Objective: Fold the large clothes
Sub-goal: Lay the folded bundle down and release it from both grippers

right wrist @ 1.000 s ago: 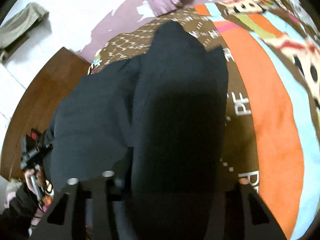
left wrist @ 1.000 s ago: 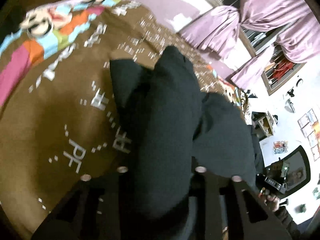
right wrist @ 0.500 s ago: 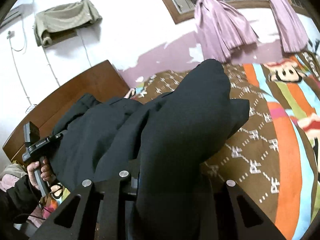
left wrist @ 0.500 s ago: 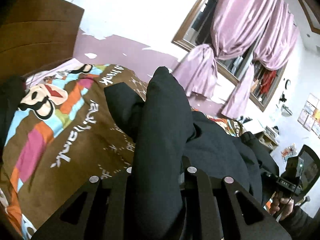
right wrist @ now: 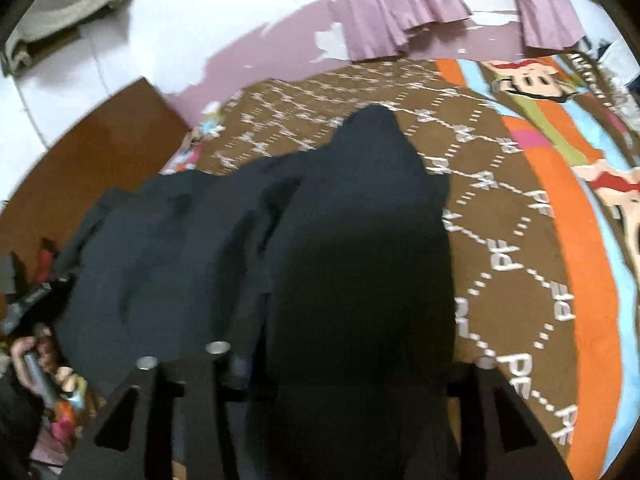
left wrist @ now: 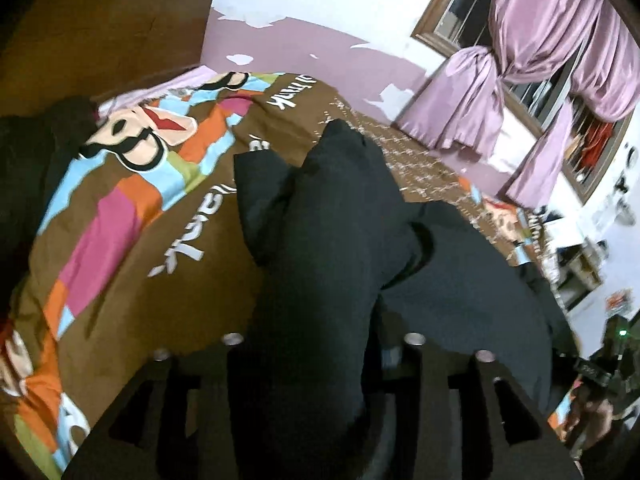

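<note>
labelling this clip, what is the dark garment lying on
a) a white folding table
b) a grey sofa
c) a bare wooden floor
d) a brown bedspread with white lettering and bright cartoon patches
d: the dark navy fabric garment drapes over the brown printed bedspread, whose cartoon patches show in both wrist views.

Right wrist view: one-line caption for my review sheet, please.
Right gripper, opening with a bunched dark garment between its fingers, over a brown patterned bedspread.

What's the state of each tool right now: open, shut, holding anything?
Left tool: jaws opening, black garment between them, pads look clear of it.
Right tool: jaws opening, same garment between them, pads look clear of it.
</note>
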`<state>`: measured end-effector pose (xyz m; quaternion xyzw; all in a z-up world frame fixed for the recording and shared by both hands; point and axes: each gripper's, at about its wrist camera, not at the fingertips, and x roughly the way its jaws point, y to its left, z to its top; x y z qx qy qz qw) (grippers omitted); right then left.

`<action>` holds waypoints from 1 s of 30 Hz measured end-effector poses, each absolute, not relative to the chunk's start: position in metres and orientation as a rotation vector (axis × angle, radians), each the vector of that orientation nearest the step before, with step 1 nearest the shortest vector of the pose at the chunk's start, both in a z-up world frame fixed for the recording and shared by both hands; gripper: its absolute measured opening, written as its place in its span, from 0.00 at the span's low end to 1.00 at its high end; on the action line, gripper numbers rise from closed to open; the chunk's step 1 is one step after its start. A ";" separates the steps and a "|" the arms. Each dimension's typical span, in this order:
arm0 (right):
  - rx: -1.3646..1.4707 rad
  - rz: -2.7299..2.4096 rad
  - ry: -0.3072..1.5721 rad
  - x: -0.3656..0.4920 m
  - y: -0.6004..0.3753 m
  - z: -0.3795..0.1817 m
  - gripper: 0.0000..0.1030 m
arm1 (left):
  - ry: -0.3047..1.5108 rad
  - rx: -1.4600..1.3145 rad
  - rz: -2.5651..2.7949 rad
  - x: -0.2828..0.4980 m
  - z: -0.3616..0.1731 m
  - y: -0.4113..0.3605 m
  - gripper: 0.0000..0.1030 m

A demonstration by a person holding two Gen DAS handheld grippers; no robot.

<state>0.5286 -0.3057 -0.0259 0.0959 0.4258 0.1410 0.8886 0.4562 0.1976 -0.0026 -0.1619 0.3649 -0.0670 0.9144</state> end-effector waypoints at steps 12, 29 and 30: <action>0.107 0.130 0.610 0.456 -0.298 0.013 1.00 | 0.581 -0.194 0.058 0.399 0.014 0.169 0.98; 0.083 0.246 0.378 0.344 -0.236 0.068 1.00 | 0.417 -0.023 -0.038 0.286 0.056 0.096 0.99; 0.080 0.252 0.371 0.338 -0.233 0.069 1.00 | 0.411 -0.020 -0.038 0.279 0.054 0.094 0.99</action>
